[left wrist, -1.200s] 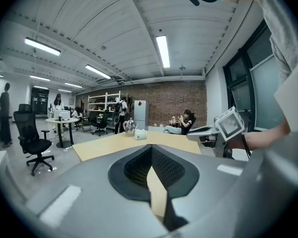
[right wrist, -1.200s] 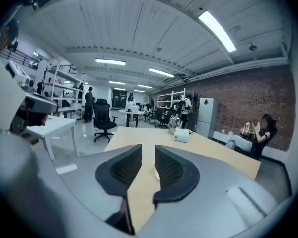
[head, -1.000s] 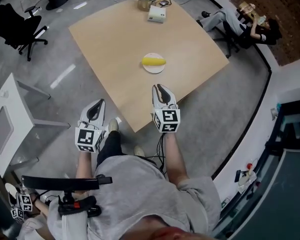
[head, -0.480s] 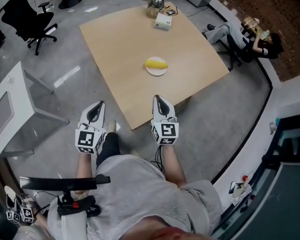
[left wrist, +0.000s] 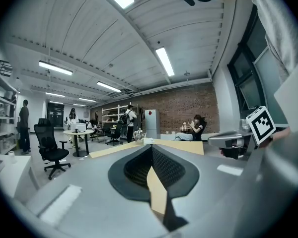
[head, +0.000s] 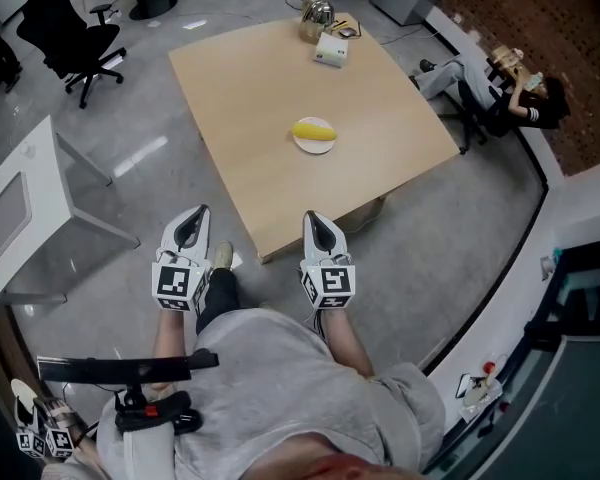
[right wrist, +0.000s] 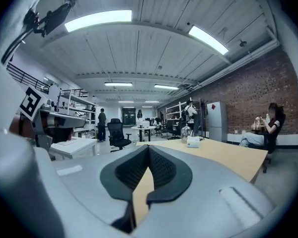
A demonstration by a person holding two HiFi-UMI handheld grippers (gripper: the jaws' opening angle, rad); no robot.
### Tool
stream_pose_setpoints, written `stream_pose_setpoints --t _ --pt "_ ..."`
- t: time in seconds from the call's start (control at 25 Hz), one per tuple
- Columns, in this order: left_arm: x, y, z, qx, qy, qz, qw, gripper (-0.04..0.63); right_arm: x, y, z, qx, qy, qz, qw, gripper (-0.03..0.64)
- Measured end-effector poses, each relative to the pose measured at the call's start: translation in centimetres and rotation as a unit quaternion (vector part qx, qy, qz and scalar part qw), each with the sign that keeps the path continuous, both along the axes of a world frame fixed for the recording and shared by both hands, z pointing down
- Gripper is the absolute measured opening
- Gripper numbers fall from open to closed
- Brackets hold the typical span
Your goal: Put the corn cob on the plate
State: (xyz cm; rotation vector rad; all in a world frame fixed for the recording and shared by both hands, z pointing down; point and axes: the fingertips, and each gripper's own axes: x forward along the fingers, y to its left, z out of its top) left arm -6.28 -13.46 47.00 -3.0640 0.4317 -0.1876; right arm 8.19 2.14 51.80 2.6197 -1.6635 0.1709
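Note:
The yellow corn cob (head: 314, 129) lies on a small white plate (head: 314, 146) near the middle of the tan table (head: 250, 88). Both grippers hover off the table's near corner, well short of the plate. My left gripper (head: 198, 211) (left wrist: 151, 147) is shut and holds nothing. My right gripper (head: 312, 216) (right wrist: 149, 147) is shut too, also with nothing in it. Both point level toward the table. In the two gripper views the jaws hide the plate and only the tabletop (right wrist: 228, 155) shows.
A silver kettle (head: 318, 12) and a white box (head: 331, 50) stand at the table's far edge. A black office chair (head: 75, 36) and a white desk (head: 20, 203) are at the left. A person (head: 515, 88) sits to the right of the table.
Both grippers have drawn back from the table: the right one was over its near edge and now hangs off the corner. The corn cob stays on the plate.

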Motion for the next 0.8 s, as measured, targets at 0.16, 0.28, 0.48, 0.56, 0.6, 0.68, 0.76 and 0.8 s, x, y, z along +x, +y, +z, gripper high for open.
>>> stream_pose_setpoints --t 0.16,0.28,0.48,0.56,0.6,0.68,0.76,0.8 --pt "0.28 -0.06 -0.46 0.007 0.003 0.0 1.0 0.02 0.06 0.25 -0.08 0.001 0.0 -0.003 1.0 0.005" --pt "0.63 -0.2 -0.45 0.016 0.01 0.005 0.9998 0.02 0.45 0.11 -0.41 0.005 0.002 -0.003 1.0 0.005" --pt "0.99 0.05 -0.86 0.012 0.002 0.003 0.9999 0.02 0.87 0.11 -0.17 0.007 0.002 -0.001 1.0 0.005" --pt "1.03 -0.01 -1.04 0.014 0.004 0.003 0.9999 0.02 0.92 0.07 -0.13 0.006 0.001 -0.002 1.0 0.005" --pt "0.98 -0.1 -1.07 0.014 0.004 0.002 0.9999 0.02 0.89 0.02 -0.14 0.007 0.0 -0.002 1.0 0.005" --pt "0.82 -0.25 -1.0 0.013 0.002 0.001 0.9999 0.02 0.78 -0.03 -0.12 0.009 -0.001 -0.001 1.0 0.005" --pt "0.69 -0.34 -0.67 0.015 0.003 0.002 0.9999 0.02 0.69 -0.07 -0.01 0.008 -0.002 -0.002 1.0 0.005" --pt "0.65 -0.36 -0.47 0.017 0.003 0.003 0.9999 0.02 0.66 -0.09 0.05 0.008 -0.002 -0.003 1.0 0.005"
